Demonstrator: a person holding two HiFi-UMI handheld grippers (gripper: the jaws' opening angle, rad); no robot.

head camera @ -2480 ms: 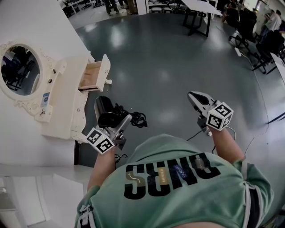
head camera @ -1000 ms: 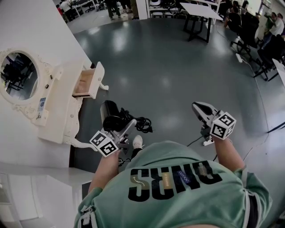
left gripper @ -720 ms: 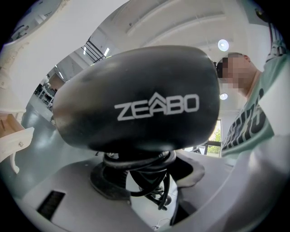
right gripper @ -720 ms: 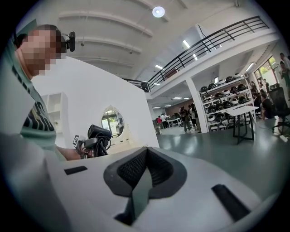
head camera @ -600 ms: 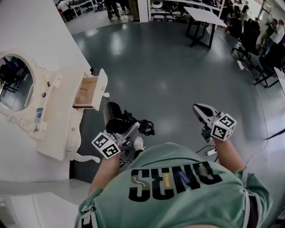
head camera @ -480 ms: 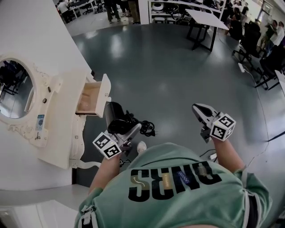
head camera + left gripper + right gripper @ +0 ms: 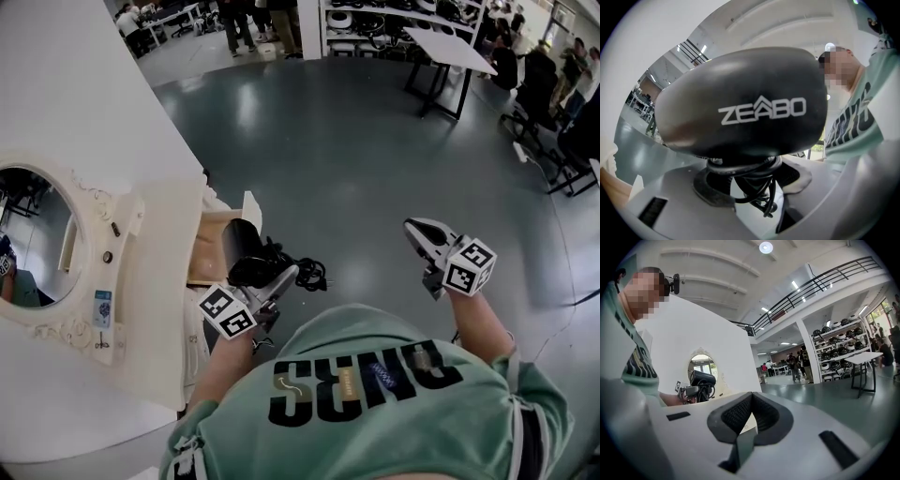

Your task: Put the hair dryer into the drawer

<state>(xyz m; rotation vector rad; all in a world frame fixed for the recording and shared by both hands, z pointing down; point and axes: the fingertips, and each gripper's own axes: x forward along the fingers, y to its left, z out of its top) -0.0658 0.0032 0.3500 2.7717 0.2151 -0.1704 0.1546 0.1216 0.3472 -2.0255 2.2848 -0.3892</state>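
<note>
- The floor (image 7: 356, 150) is dark grey and shiny.
- A cream dresser (image 7: 159, 309) stands at the left against a white wall.
- A person in a green shirt (image 7: 375, 394) holds both grippers out in front.
- A round mirror (image 7: 37, 234) is set in the dresser.
- The drawer (image 7: 208, 246) is pulled open, and it is wood inside.
- The black dryer (image 7: 246, 255) is held up right at the front of the open drawer. It does not lie in the drawer.
- The left gripper (image 7: 279, 279) has its jaws squeezed on the dryer's handle, and the fat black body sits above them.
- The right gripper (image 7: 420, 232) is well off to the right over the floor. Its jaws are closed together with nothing between them.
- The black cord (image 7: 305, 274) hangs in loops beside the dryer.
</note>
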